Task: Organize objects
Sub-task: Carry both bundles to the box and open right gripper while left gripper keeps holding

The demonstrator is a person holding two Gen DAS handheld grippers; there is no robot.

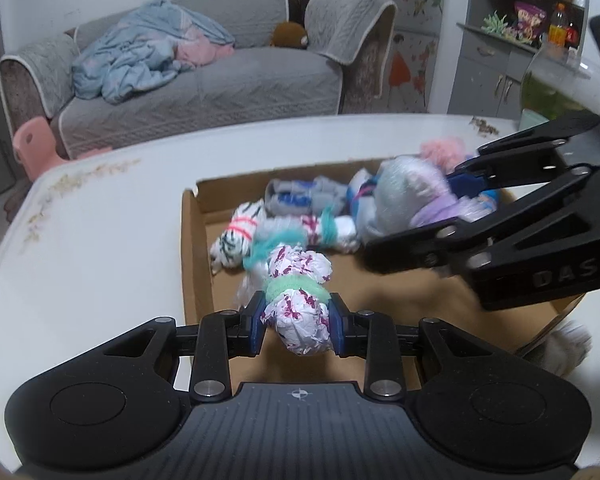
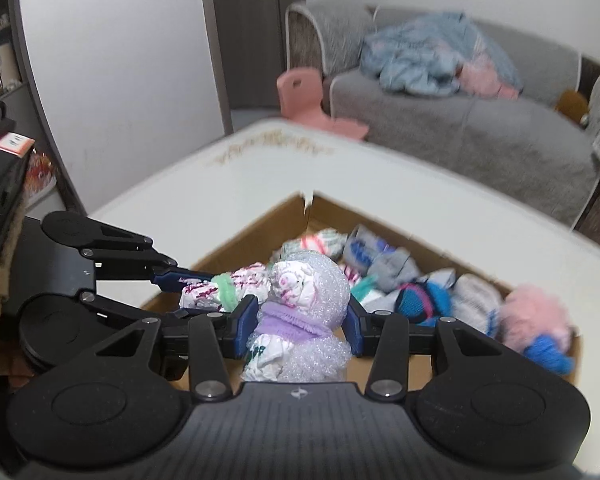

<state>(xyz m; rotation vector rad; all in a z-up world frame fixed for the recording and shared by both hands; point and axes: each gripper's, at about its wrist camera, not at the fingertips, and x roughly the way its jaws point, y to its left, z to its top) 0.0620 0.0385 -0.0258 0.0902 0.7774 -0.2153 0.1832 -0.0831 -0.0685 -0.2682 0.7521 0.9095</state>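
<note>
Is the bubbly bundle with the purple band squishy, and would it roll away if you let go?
Probably squishy: the bubble-wrap bundle bulges around its purple band where the right gripper squeezes it. Likely light, being crumpled plastic. It looks lumpy, so it would probably wobble rather than roll far.

— Left gripper?
— I log it tilted downward, blue pads clamped on a bundle, near side of the scene.
— Right gripper?
— Same tilt, pads pressed on its own bundle, reaching in from the right.
</note>
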